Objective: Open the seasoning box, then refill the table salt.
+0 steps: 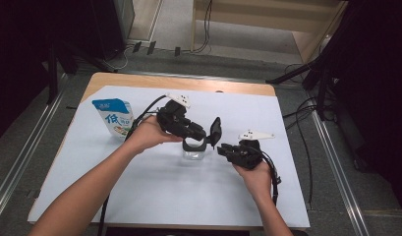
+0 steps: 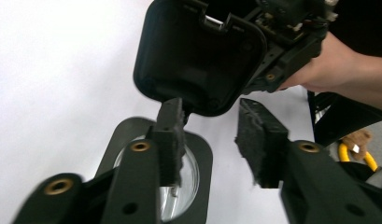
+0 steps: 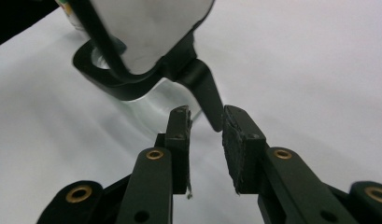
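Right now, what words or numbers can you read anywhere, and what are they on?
"低": the one big blue character that reads, on the white and blue pouch standing at the table's far left.
The small white print in the pouch's blue top band is too blurred to read.
The small marks on the grey plate of the right tongs are too tiny to read.
The clear container with the hinged black lid shows no writing.

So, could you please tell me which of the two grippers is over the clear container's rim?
The left gripper: its fingers straddle the black rim of the clear container. The right gripper sits beside it, at the raised lid.
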The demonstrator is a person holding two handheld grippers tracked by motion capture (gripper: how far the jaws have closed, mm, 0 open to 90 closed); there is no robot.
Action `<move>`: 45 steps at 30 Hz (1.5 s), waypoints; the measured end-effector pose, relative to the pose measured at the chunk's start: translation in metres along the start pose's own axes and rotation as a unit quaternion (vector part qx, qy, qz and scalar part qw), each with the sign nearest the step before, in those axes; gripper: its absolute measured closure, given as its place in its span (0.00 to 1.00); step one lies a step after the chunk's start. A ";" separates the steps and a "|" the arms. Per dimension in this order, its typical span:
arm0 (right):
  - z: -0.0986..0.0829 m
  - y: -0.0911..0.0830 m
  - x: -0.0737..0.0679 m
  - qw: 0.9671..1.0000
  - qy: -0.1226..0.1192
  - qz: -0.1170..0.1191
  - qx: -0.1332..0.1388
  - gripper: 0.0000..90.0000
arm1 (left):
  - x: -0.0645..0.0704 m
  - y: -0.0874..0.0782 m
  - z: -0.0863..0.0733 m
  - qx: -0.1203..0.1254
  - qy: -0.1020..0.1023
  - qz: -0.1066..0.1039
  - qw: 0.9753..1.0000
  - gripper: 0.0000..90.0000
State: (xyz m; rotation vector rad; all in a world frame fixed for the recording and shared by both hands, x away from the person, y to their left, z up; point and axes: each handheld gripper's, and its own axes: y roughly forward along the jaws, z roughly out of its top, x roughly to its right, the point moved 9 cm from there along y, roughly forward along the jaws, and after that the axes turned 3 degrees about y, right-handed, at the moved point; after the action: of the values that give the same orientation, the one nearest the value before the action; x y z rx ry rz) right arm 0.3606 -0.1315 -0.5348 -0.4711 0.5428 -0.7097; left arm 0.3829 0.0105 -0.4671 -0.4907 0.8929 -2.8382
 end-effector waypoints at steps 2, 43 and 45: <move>-0.001 -0.001 -0.004 1.000 -0.003 0.003 0.000 0.78 | 0.001 -0.004 -0.002 0.009 0.005 0.000 1.000 0.60; -0.009 0.013 -0.034 0.999 -0.032 0.042 -0.014 0.72 | -0.011 -0.084 -0.109 0.027 -0.065 0.099 0.993 0.52; -0.009 0.013 -0.032 0.999 -0.043 0.032 -0.011 0.69 | -0.012 -0.087 -0.112 0.028 -0.068 0.100 0.992 0.52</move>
State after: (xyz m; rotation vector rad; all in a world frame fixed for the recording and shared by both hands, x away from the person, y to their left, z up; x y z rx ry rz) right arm 0.3415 -0.1020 -0.5394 -0.4994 0.4834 -0.6195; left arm 0.3540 0.1443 -0.5063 -0.5480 0.7881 -2.6057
